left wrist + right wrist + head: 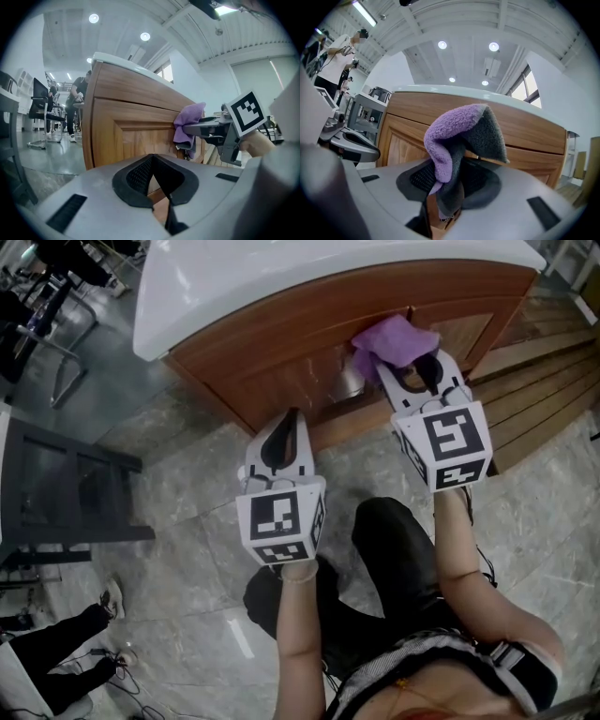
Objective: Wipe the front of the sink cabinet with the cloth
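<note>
Wooden sink cabinet [281,348] front, over a marble floor [187,549].
Right gripper [417,367] pinches the soft, seemingly light cloth [392,338] mid-fold; left gripper [283,427] closed, empty.

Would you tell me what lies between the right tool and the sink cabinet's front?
Only the purple cloth, clamped in the right tool, sits there, apparently touching the cabinet front; the head view and left gripper view both show this.
</note>
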A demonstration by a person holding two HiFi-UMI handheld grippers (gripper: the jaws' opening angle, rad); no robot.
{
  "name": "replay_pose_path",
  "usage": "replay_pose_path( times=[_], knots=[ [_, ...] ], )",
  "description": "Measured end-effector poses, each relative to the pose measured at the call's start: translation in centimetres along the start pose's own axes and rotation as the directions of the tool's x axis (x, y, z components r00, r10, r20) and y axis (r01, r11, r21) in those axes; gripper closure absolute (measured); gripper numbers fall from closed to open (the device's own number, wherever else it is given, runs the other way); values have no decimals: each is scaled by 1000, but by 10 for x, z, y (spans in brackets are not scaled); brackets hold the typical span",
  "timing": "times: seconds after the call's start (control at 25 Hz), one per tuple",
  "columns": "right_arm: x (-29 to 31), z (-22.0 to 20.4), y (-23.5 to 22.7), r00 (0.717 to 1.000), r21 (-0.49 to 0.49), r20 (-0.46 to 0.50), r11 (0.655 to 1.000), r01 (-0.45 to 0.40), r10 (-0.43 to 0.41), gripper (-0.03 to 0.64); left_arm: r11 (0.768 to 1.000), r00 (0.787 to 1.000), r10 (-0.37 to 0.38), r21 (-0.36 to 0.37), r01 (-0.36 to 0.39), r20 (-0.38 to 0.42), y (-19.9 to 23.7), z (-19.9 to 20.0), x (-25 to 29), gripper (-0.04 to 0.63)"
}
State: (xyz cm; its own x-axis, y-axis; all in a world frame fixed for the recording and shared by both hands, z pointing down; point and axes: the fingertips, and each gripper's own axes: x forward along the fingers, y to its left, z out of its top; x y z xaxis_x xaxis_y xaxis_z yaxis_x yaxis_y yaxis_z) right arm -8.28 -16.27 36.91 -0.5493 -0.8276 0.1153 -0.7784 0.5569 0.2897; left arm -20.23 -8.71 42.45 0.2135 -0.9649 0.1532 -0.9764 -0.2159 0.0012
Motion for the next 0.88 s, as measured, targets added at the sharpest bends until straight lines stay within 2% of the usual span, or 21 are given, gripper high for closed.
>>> replay_pose_path(
  times=[0.2,0.48,0.72,0.88],
  knots=[
    [-7,0,29,997,20,11,997,-77,76,437,1000,1000,26,3,-26,-11,8,-3,-11,595],
    [3,-2,92,977,24,13,976,-214,214,437,996,996,83,-17,-83,-26,33,-11,-26,595],
    [17,4,149,946,-6,22,947,-322,322,437,989,990,142,-39,-143,-27,55,-13,-38,594],
    [26,2,180,935,-62,7,933,-355,356,437,984,985,172,-48,-173,-36,65,-17,-43,595]
  ],
)
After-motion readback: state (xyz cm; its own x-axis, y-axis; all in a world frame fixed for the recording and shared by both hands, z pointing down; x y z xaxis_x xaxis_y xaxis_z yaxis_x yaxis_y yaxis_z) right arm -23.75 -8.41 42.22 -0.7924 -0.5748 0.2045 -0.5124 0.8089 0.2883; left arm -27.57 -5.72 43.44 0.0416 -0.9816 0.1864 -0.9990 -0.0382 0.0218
